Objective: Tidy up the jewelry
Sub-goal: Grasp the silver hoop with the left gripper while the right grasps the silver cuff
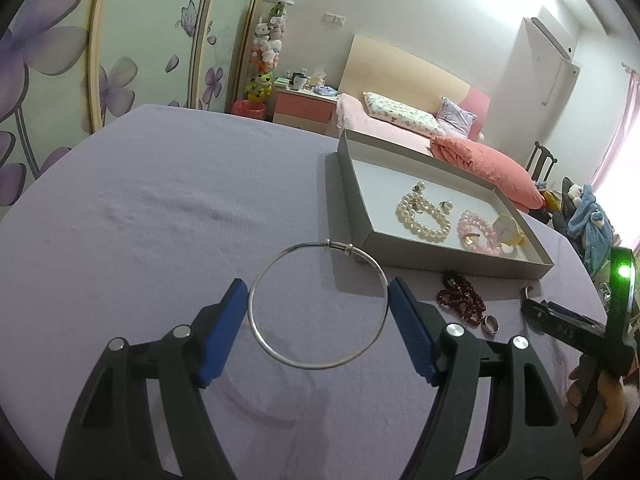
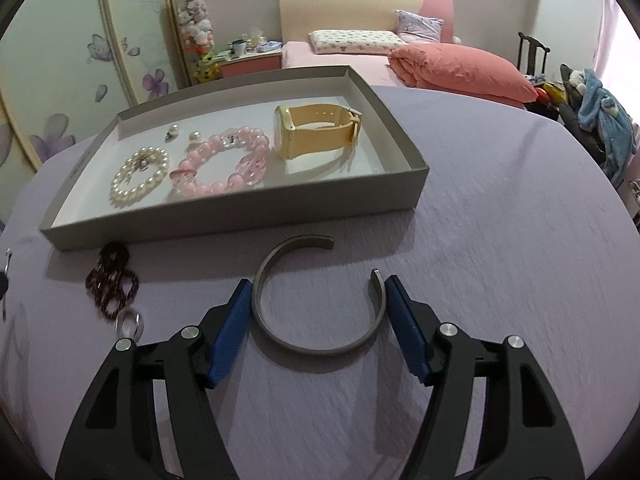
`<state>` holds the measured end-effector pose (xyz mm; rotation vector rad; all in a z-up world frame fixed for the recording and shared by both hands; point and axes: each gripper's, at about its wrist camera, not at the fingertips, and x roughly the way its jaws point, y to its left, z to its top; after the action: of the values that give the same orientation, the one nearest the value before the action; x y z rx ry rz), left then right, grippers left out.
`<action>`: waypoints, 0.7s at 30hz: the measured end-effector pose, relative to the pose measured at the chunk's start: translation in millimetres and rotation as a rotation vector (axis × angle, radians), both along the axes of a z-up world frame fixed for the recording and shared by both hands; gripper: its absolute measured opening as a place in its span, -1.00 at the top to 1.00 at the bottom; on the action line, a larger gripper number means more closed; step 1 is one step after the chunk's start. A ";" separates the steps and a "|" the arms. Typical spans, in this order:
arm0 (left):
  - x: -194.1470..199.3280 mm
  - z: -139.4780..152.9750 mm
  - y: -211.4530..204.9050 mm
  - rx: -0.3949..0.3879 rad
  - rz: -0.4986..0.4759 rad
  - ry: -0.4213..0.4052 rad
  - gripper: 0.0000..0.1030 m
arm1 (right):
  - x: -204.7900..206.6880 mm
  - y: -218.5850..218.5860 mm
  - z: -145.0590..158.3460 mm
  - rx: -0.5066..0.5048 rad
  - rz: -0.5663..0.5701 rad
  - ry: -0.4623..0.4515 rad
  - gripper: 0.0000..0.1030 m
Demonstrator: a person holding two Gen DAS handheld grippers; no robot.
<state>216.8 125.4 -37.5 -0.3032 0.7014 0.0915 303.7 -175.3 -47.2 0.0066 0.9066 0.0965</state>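
writing is scarce: only small pale marks on the black body of the right gripper, seen at the right edge of the left wrist view, too blurred to read, and a faint mark on the outer wall of the grey tray that cannot be made out. the left gripper pinches a thin silver bangle across its width, both blue pads pressed against the wire; the bangle is a plain round hoop with two small sliding collars at its far side, held over the lilac-covered bench. the right gripper has a grey open cuff between its blue pads, which touch the cuff's sides; the cuff is a flat matte band with its gap facing the tray, and whether it is lifted off the bench cannot be told. inside the tray lie a white pearl bracelet, loose pearl earrings, a pink bead bracelet and a cream-strapped watch standing on its edge. on the bench just beside the tray's near wall lie a dark red bead strand and, near it, a small ring.
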 end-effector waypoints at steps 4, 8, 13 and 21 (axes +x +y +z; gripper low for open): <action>0.7 0.0 -2.2 0.009 -0.006 -0.002 -0.37 | -13.4 -9.1 1.4 0.036 0.029 -0.001 -0.29; -0.5 1.2 -6.7 0.026 -0.012 -0.005 -0.37 | -28.6 -19.2 1.8 0.068 0.037 0.001 -0.29; -6.3 4.0 -13.6 0.047 -0.023 -0.010 -0.37 | -43.8 -22.4 2.5 0.071 0.051 -0.003 -0.29; -17.9 5.3 -22.3 0.059 -0.037 -0.007 -0.37 | -55.5 -28.9 10.1 0.081 0.055 -0.044 -0.29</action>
<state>198.9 103.1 -32.2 -0.2339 0.6960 0.0752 248.2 -204.1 -37.1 0.0549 0.8588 0.1842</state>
